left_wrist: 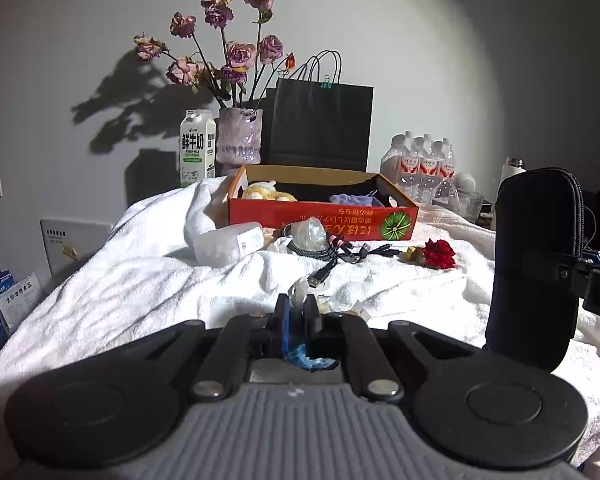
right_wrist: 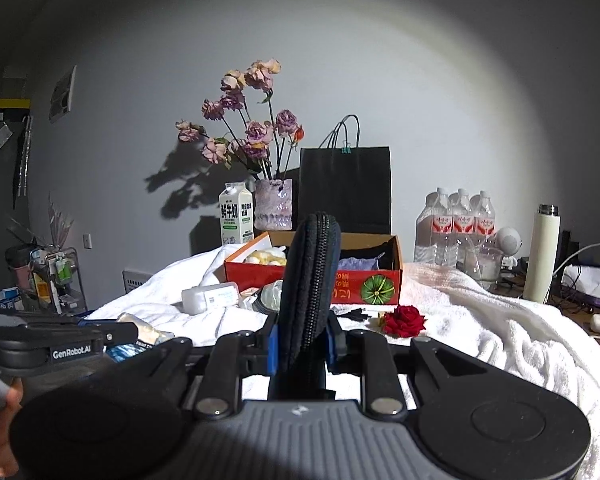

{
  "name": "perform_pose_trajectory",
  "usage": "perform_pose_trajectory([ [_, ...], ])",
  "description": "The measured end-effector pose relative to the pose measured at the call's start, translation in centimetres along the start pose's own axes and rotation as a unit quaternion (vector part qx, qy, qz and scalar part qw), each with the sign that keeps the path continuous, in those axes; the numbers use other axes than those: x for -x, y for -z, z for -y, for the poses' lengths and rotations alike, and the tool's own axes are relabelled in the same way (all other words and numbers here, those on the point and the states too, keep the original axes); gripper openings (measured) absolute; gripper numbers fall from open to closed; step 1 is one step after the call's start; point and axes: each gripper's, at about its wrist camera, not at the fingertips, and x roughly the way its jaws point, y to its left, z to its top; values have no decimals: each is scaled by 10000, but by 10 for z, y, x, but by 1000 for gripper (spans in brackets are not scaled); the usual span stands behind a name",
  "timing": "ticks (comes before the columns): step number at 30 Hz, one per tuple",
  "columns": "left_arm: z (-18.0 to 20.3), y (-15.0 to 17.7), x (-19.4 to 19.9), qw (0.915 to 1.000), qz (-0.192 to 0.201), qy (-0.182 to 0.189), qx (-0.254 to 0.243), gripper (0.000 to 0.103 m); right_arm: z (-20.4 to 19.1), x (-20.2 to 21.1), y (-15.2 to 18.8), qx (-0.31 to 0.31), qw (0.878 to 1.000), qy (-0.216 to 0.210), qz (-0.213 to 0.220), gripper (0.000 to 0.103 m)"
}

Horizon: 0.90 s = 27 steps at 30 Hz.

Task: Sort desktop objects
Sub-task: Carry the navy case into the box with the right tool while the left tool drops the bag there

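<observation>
Zippered case (right_wrist: 308, 280) clamped upright in right gripper (right_wrist: 302, 346)

Both wrist cameras sit low behind their fingers, facing the back wall across the towel-covered desk (left_wrist: 140, 280). The left view stands nearer the orange box (left_wrist: 324, 216), seemingly a little leftward. Both share the box, dried roses (right_wrist: 252, 128), black bag (right_wrist: 344, 188) and red rose (right_wrist: 405, 320)

A dark navy zippered fabric pouch (right_wrist: 306, 280) stands out against a white rumpled terry towel (left_wrist: 140, 280). Behind sits an orange-red cardboard box (left_wrist: 320, 216) printed with a green striped pumpkin, beside a deep red rose head (left_wrist: 439, 254). Faded pink and purple dried roses (left_wrist: 228, 40) fill a mottled lilac glass vase (left_wrist: 239, 136), next to a matte black paper bag (left_wrist: 322, 124).
</observation>
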Motion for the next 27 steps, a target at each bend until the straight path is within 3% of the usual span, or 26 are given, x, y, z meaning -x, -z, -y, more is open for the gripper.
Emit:
perform_pose_trajectory([
  [14,-5,-16,-25,9998,13,62,179,7,16,-25,-10,-25,10000,56,15,20],
  [27,-10,-118,-99,9988,139,471,30,7,43,-105,-79,189,9990,-273,298,20],
])
